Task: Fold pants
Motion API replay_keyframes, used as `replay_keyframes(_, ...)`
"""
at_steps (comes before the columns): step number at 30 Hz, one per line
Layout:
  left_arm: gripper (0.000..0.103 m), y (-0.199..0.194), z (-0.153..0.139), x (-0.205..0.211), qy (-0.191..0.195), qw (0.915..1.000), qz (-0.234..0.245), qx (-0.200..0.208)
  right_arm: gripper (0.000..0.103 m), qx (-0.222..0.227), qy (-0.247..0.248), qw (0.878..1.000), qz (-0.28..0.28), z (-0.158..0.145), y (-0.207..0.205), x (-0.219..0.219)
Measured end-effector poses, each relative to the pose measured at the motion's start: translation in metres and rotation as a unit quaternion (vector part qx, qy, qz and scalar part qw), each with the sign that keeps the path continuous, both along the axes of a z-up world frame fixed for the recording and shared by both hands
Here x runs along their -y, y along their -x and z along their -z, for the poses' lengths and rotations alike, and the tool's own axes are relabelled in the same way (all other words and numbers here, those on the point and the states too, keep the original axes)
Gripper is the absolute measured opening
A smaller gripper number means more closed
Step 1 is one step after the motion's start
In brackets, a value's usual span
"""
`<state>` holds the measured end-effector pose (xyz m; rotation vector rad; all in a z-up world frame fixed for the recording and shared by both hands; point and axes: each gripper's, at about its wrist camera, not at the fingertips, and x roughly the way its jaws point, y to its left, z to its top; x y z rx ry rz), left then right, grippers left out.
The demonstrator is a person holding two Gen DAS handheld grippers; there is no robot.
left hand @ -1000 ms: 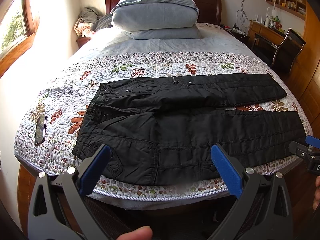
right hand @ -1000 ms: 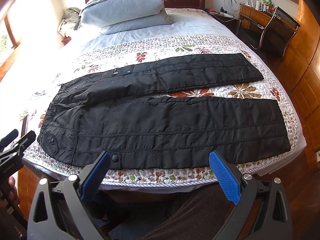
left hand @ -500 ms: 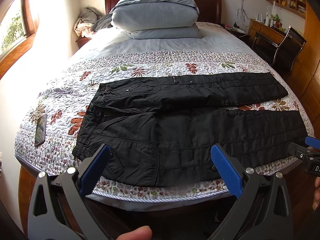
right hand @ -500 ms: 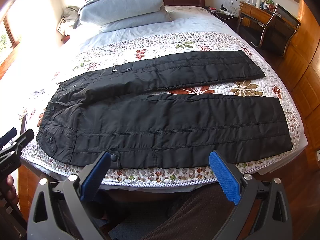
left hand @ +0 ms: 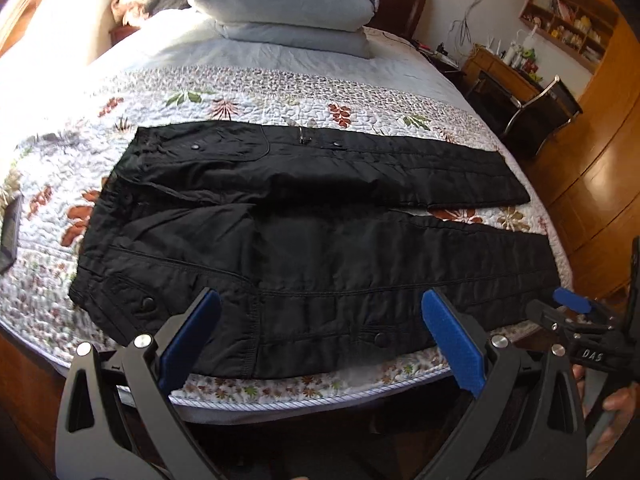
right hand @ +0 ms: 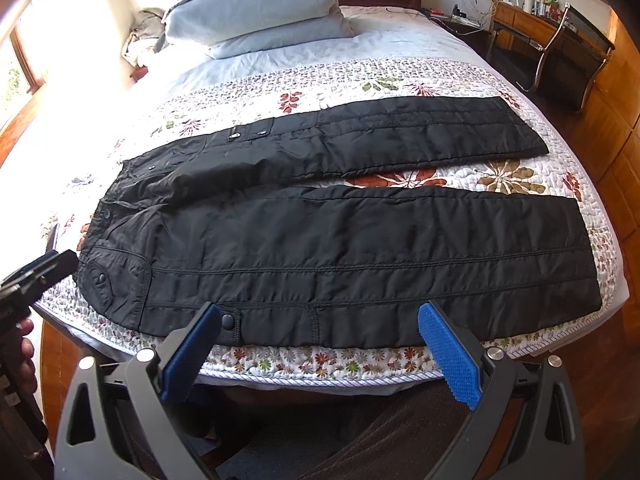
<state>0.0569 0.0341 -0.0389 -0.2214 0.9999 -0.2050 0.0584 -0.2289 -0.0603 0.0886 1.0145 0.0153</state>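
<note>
Black padded pants (left hand: 320, 248) lie flat across the foot of the bed, waistband at the left, both legs stretched to the right and slightly apart; they also show in the right wrist view (right hand: 360, 248). My left gripper (left hand: 320, 336) is open and empty, hovering at the bed's near edge over the hip and thigh of the near leg. My right gripper (right hand: 320, 344) is open and empty, at the near edge over the middle of the near leg. The right gripper also shows at the right in the left wrist view (left hand: 572, 316); the left gripper shows at the left in the right wrist view (right hand: 40, 272).
A floral quilt (right hand: 400, 80) covers the bed. Stacked grey pillows (left hand: 288, 4) sit at the headboard. A dark phone (left hand: 10, 236) lies on the quilt left of the waistband. A desk and chair (right hand: 560, 48) stand on the wooden floor to the right.
Both grippers have moved forward toward the bed, so the pants now appear closer and larger. The jaws stay open. The pants have not moved.
</note>
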Motion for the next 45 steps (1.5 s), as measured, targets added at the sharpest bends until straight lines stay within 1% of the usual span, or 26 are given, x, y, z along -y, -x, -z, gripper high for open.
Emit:
replay_keyframes(1,0.1,-0.011,0.008,-0.014,0.019,0.9996,-0.012,-0.016,0.1,0.007,0.022,1.0,0.01,0.001,-0.004,0.003)
replay_keyframes(3,0.1,-0.034,0.02,-0.045,0.039,0.9972,-0.05,-0.039,0.1,0.023,0.07,0.997,0.033,0.0,-0.011,0.011)
replay_keyframes(4,0.1,-0.048,0.026,-0.064,0.038,0.9952,-0.077,-0.048,0.1,0.031,0.102,0.993,0.046,0.0,-0.016,0.016)
replay_keyframes(5,0.1,-0.064,0.029,-0.082,0.036,0.9927,-0.1,-0.056,0.1,0.033,0.12,0.991,0.053,0.001,-0.021,0.02)
replay_keyframes(8,0.1,-0.122,0.043,-0.139,0.036,0.9845,-0.151,-0.082,0.1,0.036,0.151,0.986,0.052,0.008,-0.038,0.036)
replay_keyframes(10,0.1,-0.163,0.055,-0.174,0.048,0.9758,-0.183,-0.111,0.1,0.032,0.169,0.984,0.045,0.015,-0.051,0.043)
replay_keyframes(12,0.1,-0.202,0.071,-0.203,0.084,0.9651,-0.202,-0.145,0.1,0.025,0.176,0.983,0.039,0.025,-0.064,0.048)
replay_keyframes(13,0.1,-0.223,0.082,-0.216,0.1,0.9583,-0.204,-0.173,0.1,0.022,0.175,0.984,0.036,0.03,-0.07,0.05)
replay_keyframes(16,0.1,-0.27,0.115,-0.244,0.132,0.9364,-0.232,-0.228,0.1,0.002,0.145,0.989,0.026,0.049,-0.091,0.059)
replay_keyframes(18,0.1,-0.291,0.133,-0.255,0.13,0.9253,-0.25,-0.253,0.099,-0.01,0.125,0.992,0.025,0.061,-0.102,0.064)
replay_keyframes(19,0.1,-0.302,0.141,-0.258,0.127,0.9218,-0.252,-0.266,0.1,-0.016,0.118,0.993,0.024,0.066,-0.106,0.065)
replay_keyframes(21,0.1,-0.318,0.155,-0.26,0.104,0.9174,-0.254,-0.288,0.099,-0.025,0.107,0.994,0.023,0.075,-0.113,0.07)
replay_keyframes(23,0.1,-0.331,0.162,-0.257,0.084,0.915,-0.253,-0.303,0.099,-0.029,0.109,0.993,0.022,0.083,-0.12,0.074)
replay_keyframes(24,0.099,-0.336,0.163,-0.254,0.073,0.9158,-0.245,-0.31,0.099,-0.031,0.11,0.993,0.021,0.087,-0.123,0.076)
replay_keyframes(25,0.099,-0.341,0.163,-0.247,0.06,0.9188,-0.231,-0.314,0.099,-0.031,0.111,0.993,0.02,0.089,-0.125,0.077)
replay_keyframes(26,0.096,-0.344,0.16,-0.24,0.049,0.9236,-0.216,-0.313,0.099,-0.03,0.11,0.993,0.02,0.091,-0.128,0.081)
replay_keyframes(27,0.072,-0.347,0.157,-0.233,0.04,0.9296,-0.201,-0.306,0.099,-0.028,0.106,0.994,0.018,0.093,-0.131,0.083)
replay_keyframes(28,0.06,-0.349,0.153,-0.224,0.027,0.9343,-0.186,-0.303,0.099,-0.026,0.101,0.994,0.016,0.094,-0.133,0.085)
replay_keyframes(30,0.044,-0.349,0.148,-0.213,0.003,0.938,-0.175,-0.299,0.099,-0.022,0.089,0.996,0.015,0.095,-0.138,0.093)
replay_keyframes(32,0.037,-0.349,0.145,-0.205,-0.004,0.9396,-0.173,-0.296,0.099,-0.019,0.083,0.996,0.012,0.094,-0.143,0.102)
replay_keyframes(35,0.03,-0.341,0.135,-0.195,0.003,0.9439,-0.188,-0.271,0.099,-0.007,0.091,0.996,0.017,0.085,-0.155,0.128)
replay_keyframes(37,0.029,-0.336,0.125,-0.182,-0.008,0.9532,-0.178,-0.245,0.099,0.008,0.092,0.995,0.033,0.074,-0.167,0.159)
replay_keyframes(39,0.028,-0.332,0.113,-0.169,-0.013,0.9614,-0.167,-0.219,0.099,0.021,0.088,0.994,0.058,0.063,-0.188,0.203)
replay_keyframes(42,0.028,-0.327,0.104,-0.157,-0.001,0.968,-0.161,-0.192,0.099,0.013,0.058,0.994,0.096,0.051,-0.239,0.282)
replay_keyframes(44,0.028,-0.323,0.099,-0.153,0.005,0.97,-0.158,-0.184,0.099,0.003,0.056,0.991,0.119,0.048,-0.278,0.327)
replay_keyframes(45,0.028,-0.318,0.098,-0.154,0.005,0.9705,-0.158,-0.182,0.099,-0.01,0.045,0.993,0.112,0.05,-0.302,0.346)
